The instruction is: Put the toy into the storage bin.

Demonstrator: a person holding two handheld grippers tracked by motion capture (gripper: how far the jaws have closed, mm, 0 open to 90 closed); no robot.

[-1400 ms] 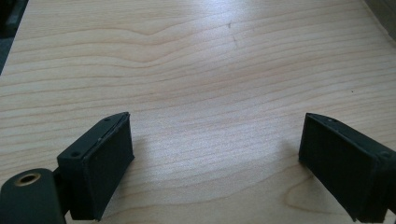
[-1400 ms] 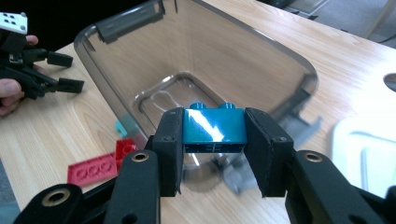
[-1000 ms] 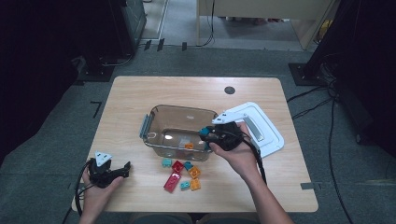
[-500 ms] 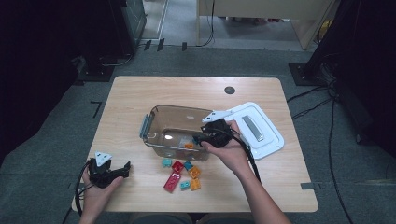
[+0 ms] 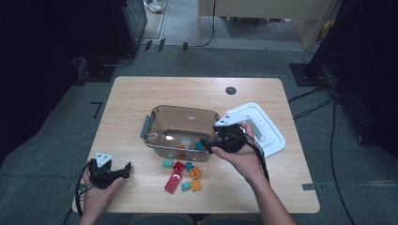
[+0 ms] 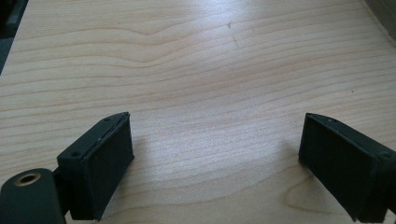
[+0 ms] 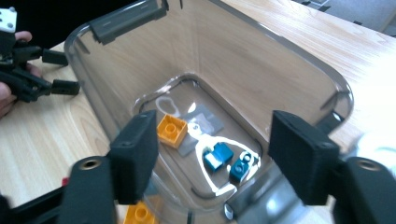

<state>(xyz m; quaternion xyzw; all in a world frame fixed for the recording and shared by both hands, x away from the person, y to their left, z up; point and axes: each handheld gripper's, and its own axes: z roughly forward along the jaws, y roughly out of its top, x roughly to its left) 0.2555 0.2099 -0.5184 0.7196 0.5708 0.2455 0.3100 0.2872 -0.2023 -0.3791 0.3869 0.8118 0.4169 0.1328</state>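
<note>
A clear plastic bin point(image 5: 155, 117) stands mid-table. On its floor lie an orange brick point(image 7: 171, 130) and two blue bricks point(image 7: 218, 156) point(image 7: 242, 167). My right gripper point(image 5: 206, 142) hovers over the bin's right end, pointing down into it. Its jaws point(image 7: 219, 140) have just been opening and stand wide, with nothing between them. Loose bricks lie in front of the bin: a red one point(image 5: 173, 180), an orange one point(image 5: 195, 173) and a teal one point(image 5: 167, 163). My left gripper point(image 5: 126, 169) rests open at the table's front left, over bare wood point(image 6: 215, 158).
The bin's white lid point(image 5: 263, 129) lies flat to the right of the bin, just behind my right hand. A small dark round hole point(image 5: 230, 90) marks the table's far side. Bare wood stretches left of the bin and along the far edge.
The right gripper's jaws have widened over the bin. The right hand shifted left over the bin's end, then back a little to the right. The left gripper has stayed put.
</note>
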